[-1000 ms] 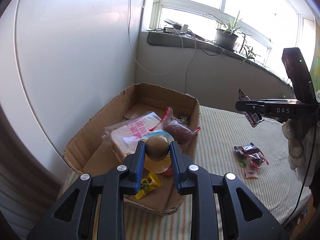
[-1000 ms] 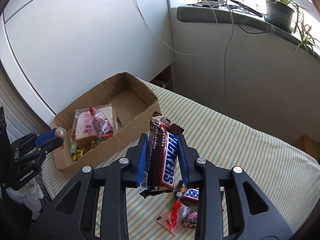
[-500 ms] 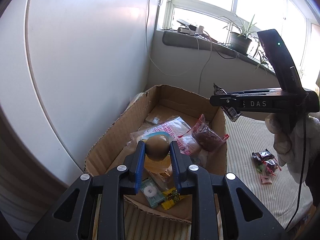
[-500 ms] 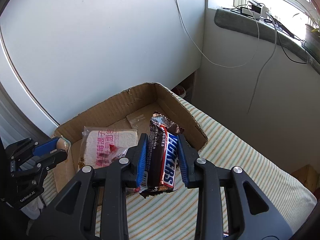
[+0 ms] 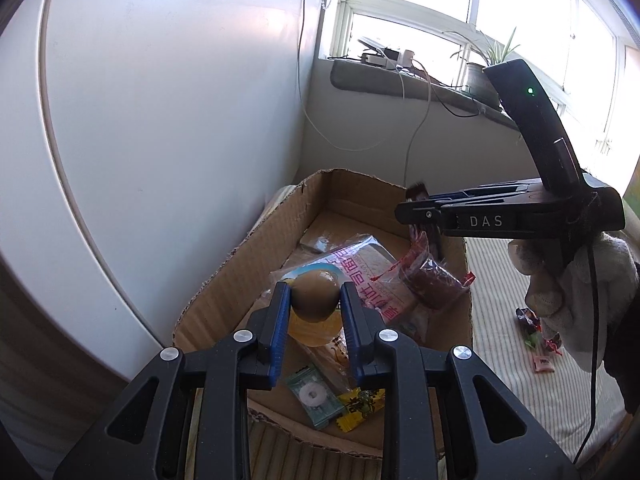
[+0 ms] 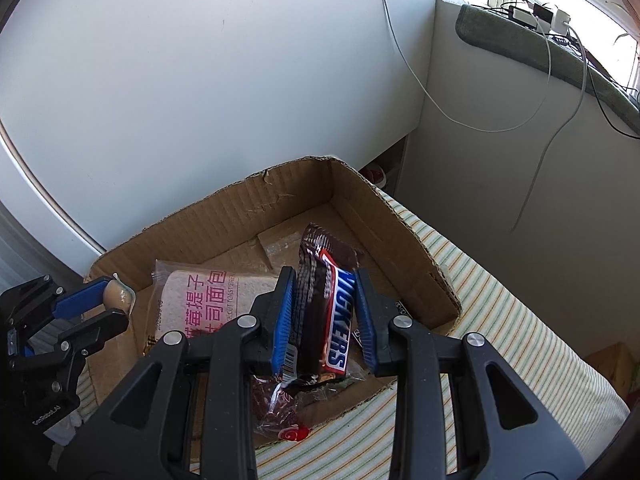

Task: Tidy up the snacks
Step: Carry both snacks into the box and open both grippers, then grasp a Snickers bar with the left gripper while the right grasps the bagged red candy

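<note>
In the left wrist view, a small round jelly cup (image 5: 314, 295) is pinched by the left gripper (image 5: 315, 312) above the near end of the cardboard box (image 5: 240, 264). A bag of sliced bread (image 5: 360, 268) and a dark red snack bag (image 5: 434, 280) are seen lying inside the box.

In the right wrist view, a Snickers bar (image 6: 326, 312) is pinched by the right gripper (image 6: 325, 316) over the box's near edge. The box is set on a striped cloth (image 6: 500, 320), at its far left corner.
</note>
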{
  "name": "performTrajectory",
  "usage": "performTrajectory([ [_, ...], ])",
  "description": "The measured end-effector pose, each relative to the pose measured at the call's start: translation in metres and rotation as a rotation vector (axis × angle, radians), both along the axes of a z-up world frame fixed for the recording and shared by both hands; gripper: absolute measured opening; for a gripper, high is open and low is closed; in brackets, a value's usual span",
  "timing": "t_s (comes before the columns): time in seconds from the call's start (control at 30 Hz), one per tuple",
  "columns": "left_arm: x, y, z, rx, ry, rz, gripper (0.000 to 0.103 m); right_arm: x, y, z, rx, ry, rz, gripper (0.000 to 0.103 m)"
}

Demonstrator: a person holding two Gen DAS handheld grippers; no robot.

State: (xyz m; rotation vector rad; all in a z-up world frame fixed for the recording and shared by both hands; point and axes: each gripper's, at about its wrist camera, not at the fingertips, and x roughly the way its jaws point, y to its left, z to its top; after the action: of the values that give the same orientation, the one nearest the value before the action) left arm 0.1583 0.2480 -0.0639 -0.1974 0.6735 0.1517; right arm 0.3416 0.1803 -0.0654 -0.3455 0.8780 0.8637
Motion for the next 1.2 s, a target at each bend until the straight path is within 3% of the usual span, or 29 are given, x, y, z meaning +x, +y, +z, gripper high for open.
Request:
performTrajectory([
  [0.03,-0.001,0.0,0.001,0.001,-0.003,0.004,0.025,-0.001,0.0,0.001,0.003,-0.005,0.0,0.03],
  [0.1,-0.002,0.0,0.002,0.002,-0.005,0.011,0.038,-0.002,-0.001,0.002,0.006,-0.012,0.001,0.036],
  [0.13,-0.002,0.0,0.003,0.004,-0.008,0.015,0.057,-0.003,-0.002,0.004,0.008,-0.016,0.0,0.043],
  [0.17,-0.004,-0.001,0.004,0.007,-0.016,0.015,0.062,-0.005,-0.004,0.006,0.012,-0.025,-0.002,0.061],
  [0.2,-0.005,-0.003,0.005,0.012,-0.02,0.013,0.062,-0.007,-0.007,0.009,0.02,-0.039,-0.004,0.073],
  [0.3,-0.008,-0.009,0.009,0.027,-0.026,0.009,0.062,-0.013,-0.012,0.018,0.032,-0.079,-0.011,0.081],
  [0.7,-0.018,-0.044,0.026,0.01,-0.077,-0.06,0.062,-0.036,-0.062,0.041,0.046,-0.13,-0.053,0.083],
  [1.03,-0.003,-0.11,0.03,-0.031,-0.101,-0.218,0.062,-0.064,-0.164,0.056,0.064,-0.223,-0.141,0.083],
  [1.2,0.013,-0.141,0.023,-0.05,-0.084,-0.293,0.062,-0.066,-0.214,0.05,0.056,-0.204,-0.215,0.083],
])
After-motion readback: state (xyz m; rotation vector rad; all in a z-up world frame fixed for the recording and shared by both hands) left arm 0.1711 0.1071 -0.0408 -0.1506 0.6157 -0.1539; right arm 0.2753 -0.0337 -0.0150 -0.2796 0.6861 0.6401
